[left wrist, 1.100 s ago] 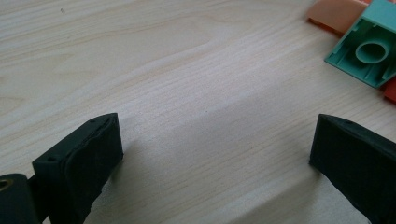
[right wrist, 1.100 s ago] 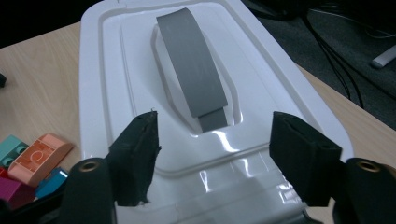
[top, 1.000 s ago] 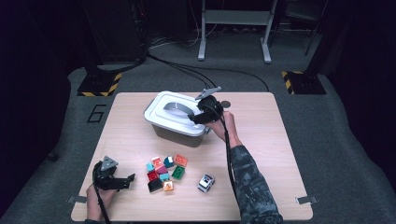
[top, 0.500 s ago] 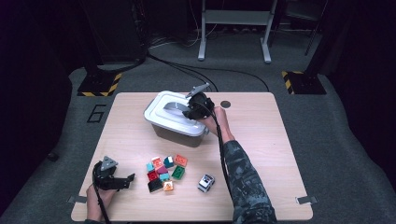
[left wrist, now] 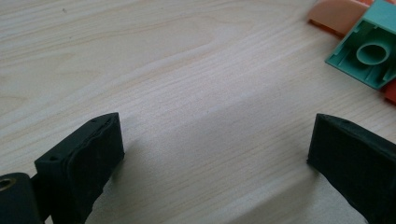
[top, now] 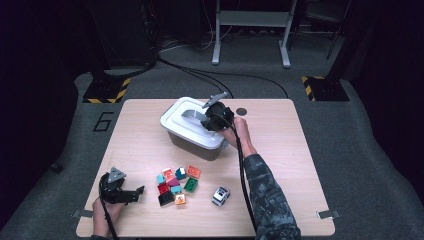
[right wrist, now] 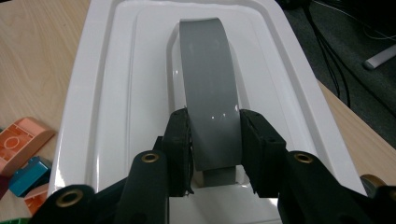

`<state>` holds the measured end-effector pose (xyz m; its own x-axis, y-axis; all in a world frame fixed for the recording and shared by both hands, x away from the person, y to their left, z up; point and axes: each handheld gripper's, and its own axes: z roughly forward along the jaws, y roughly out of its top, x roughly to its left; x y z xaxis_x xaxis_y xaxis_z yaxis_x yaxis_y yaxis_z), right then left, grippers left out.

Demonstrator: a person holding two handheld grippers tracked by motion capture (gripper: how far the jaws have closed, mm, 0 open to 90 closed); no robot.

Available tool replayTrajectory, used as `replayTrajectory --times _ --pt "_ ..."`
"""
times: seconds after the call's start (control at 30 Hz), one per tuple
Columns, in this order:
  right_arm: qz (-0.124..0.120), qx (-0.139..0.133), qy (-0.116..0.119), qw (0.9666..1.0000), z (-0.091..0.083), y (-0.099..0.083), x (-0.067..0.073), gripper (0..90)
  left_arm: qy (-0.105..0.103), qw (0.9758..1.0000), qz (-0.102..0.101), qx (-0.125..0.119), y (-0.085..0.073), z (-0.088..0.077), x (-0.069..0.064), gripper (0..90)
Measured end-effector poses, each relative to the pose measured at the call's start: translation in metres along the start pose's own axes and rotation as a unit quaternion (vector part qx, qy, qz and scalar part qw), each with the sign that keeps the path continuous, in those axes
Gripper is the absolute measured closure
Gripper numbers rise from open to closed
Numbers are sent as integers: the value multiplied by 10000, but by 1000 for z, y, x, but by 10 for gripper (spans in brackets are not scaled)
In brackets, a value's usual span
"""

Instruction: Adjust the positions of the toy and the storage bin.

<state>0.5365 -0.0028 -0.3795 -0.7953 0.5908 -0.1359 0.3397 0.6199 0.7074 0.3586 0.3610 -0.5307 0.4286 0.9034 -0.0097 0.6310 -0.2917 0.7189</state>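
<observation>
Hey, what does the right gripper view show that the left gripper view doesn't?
Right gripper view: the right claw, whose jaws have just been closing, shut on the grey handle of the white lid. Left gripper view: the left claw open above bare wood, with a green brick at the upper right. Both show the wooden table and coloured bricks.
</observation>
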Motion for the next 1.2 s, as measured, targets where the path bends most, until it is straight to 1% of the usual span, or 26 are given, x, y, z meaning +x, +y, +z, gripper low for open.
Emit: replayTrajectory --times 0.1,0.13,0.2,0.23,0.3,0.43,0.47,0.53,0.6,0.67,0.73,0.77,0.83,0.87,0.9,0.93,0.97,1.1,1.13,1.17,1.2 --pt "41 -13 -61 10000 -5 -6 0 648 2 10000 3 -4 0 0 0 31" --pt "88 10 -50 9999 -7 -8 0 648 3 10000 3 -6 0 0 0 31" --pt "97 18 -65 9999 -9 -9 0 649 3 10000 3 -4 0 0 0 32" --pt "98 37 -124 9999 -13 -12 1 651 3 10000 2 -5 0 0 0 32" --pt "176 55 -148 9997 -16 -15 2 653 3 10000 3 -5 0 0 0 32" --pt "168 29 -187 9997 -22 -21 2 654 4 10000 2 -5 0 0 0 32" --pt "89 6 -211 9997 -23 -22 1 654 4 10000 3 -4 0 0 0 32" --pt "181 45 -224 9996 -26 -25 3 655 4 10000 7 -4 0 0 0 32" --pt "135 13 -259 9996 -28 -28 3 656 7 10000 5 -5 0 0 0 32" --pt "235 10 -298 9993 -31 -31 5 656 6 10000 4 -4 0 0 0 32" --pt "256 3 -305 9992 -34 -33 5 657 4 10000 2 -7 0 0 0 32" --pt "183 36 -305 9994 -36 -35 4 658 6 10000 3 -6 0 0 0 32" --pt "161 8 -319 9994 -37 -37 4 658 10 10000 3 -5 0 0 0 32" --pt "229 37 -326 9992 -38 -38 6 659 10 10000 3 -5 0 0 0 32" --pt "224 34 -322 9992 -39 -39 6 659 9 10000 6 -4 0 0 0 32" --pt "169 15 -319 9993 -40 -39 5 659 10 10000 3 -6 0 0 0 32" --pt "203 34 -321 9993 -41 -40 6 660 9 10000 2 -7 0 0 0 32" --pt "205 69 -281 9994 -45 -43 7 662 10 10000 3 -6 0 0 0 32" --pt "248 25 -294 9993 -45 -43 8 662 11 10000 4 -5 0 0 0 33" --pt "206 79 -267 9994 -47 -44 8 663 12 10000 5 -5 0 0 0 33" --pt "197 62 -259 9995 -48 -45 8 663 12 10000 3 -6 0 0 0 33"
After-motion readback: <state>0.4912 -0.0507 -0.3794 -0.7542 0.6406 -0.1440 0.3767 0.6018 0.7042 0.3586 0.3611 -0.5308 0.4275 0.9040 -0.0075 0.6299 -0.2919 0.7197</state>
